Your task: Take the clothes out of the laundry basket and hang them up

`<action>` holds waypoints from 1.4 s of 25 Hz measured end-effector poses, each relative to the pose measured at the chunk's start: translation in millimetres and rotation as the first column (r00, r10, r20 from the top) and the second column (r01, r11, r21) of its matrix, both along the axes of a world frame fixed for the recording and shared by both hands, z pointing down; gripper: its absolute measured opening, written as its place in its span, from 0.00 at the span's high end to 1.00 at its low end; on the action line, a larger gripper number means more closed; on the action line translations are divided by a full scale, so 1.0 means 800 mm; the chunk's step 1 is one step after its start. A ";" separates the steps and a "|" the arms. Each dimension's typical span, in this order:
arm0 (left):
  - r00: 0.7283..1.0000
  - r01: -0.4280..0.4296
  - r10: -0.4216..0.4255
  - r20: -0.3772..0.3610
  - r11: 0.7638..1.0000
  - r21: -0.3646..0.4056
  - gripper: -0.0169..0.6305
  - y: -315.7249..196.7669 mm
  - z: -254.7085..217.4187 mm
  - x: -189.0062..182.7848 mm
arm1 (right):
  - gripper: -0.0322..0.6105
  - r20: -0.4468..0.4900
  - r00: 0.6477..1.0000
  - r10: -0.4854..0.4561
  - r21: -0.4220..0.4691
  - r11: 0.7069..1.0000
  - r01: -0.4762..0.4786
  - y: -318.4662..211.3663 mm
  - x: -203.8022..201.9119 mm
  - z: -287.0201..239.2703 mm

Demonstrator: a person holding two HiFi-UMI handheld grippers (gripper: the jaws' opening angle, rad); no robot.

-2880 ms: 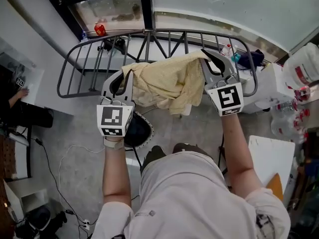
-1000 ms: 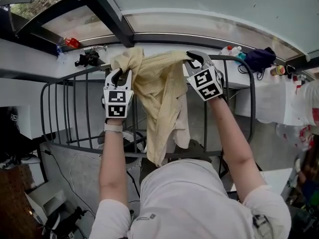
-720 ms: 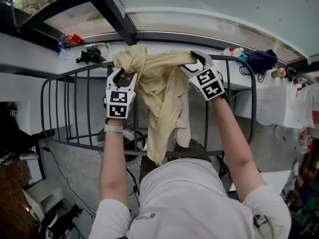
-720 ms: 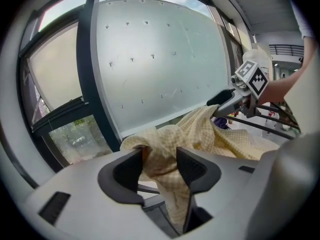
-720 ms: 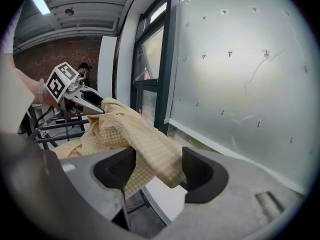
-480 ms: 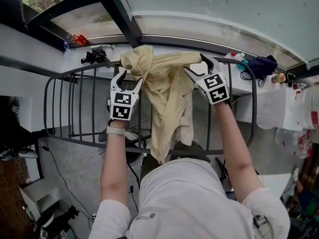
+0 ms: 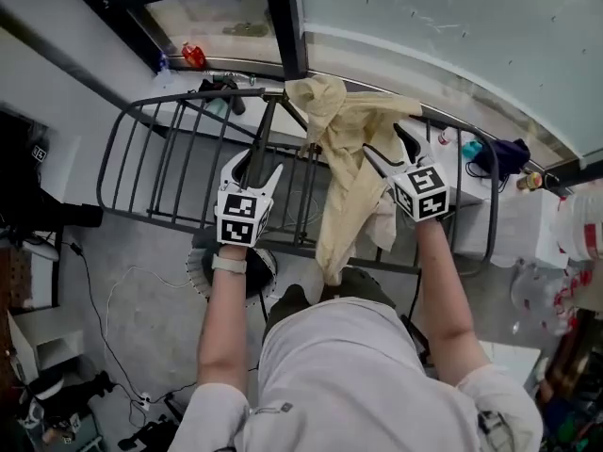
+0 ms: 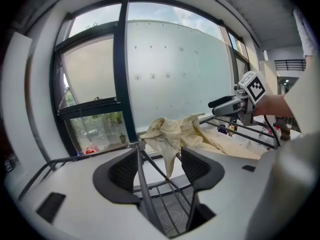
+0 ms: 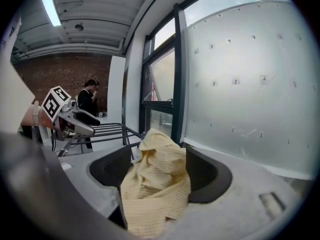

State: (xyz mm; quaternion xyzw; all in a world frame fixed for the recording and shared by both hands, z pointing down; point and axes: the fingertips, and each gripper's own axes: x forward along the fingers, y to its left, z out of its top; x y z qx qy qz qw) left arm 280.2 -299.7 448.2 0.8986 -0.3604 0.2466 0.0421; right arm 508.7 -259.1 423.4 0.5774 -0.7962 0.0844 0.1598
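Note:
A pale yellow garment (image 7: 344, 149) hangs over the top rail of the grey metal drying rack (image 7: 141, 111), its tail drooping toward me. My left gripper (image 7: 254, 163) is open and left of the garment, clear of it. In the left gripper view a rack bar (image 8: 141, 169) runs between the jaws and the garment (image 8: 175, 131) lies beyond them. My right gripper (image 7: 388, 149) is open at the garment's right side. In the right gripper view the yellow cloth (image 9: 155, 184) lies loosely between the wide jaws. The dark round laundry basket (image 7: 200, 264) sits on the floor under my left wrist.
A dark window frame (image 7: 287, 17) and a frosted pane stand behind the rack. A red object (image 7: 192, 56) sits on the sill. Bottles (image 7: 471, 149) and a dark blue cloth (image 7: 504, 153) are at the right. Cables (image 7: 113, 299) cross the floor. A person (image 9: 90, 99) stands far off.
Both grippers have opened and let go of the garment, which stays draped on the rail. My left gripper has drawn back and left of it. The head view has tilted.

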 end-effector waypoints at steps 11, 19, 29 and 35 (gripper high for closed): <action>0.909 0.394 -0.387 -0.155 0.919 0.013 0.58 0.170 -0.001 -0.287 | 0.47 0.049 0.946 -0.320 0.085 0.945 0.315 0.077 -0.277 -0.013; 0.734 0.664 -0.665 -0.139 0.745 -0.058 0.58 0.343 0.045 -0.503 | 0.46 0.021 0.803 -0.596 0.014 0.803 0.596 0.153 -0.503 0.024; 0.516 0.836 -0.853 -0.080 0.521 -0.170 0.58 0.468 0.105 -0.634 | 0.46 0.008 0.580 -0.815 -0.165 0.571 0.805 0.218 -0.693 0.118; 0.435 0.873 -0.900 -0.017 0.426 -0.238 0.58 0.469 0.138 -0.654 | 0.46 -0.032 0.491 -0.870 -0.279 0.480 0.832 0.197 -0.743 0.217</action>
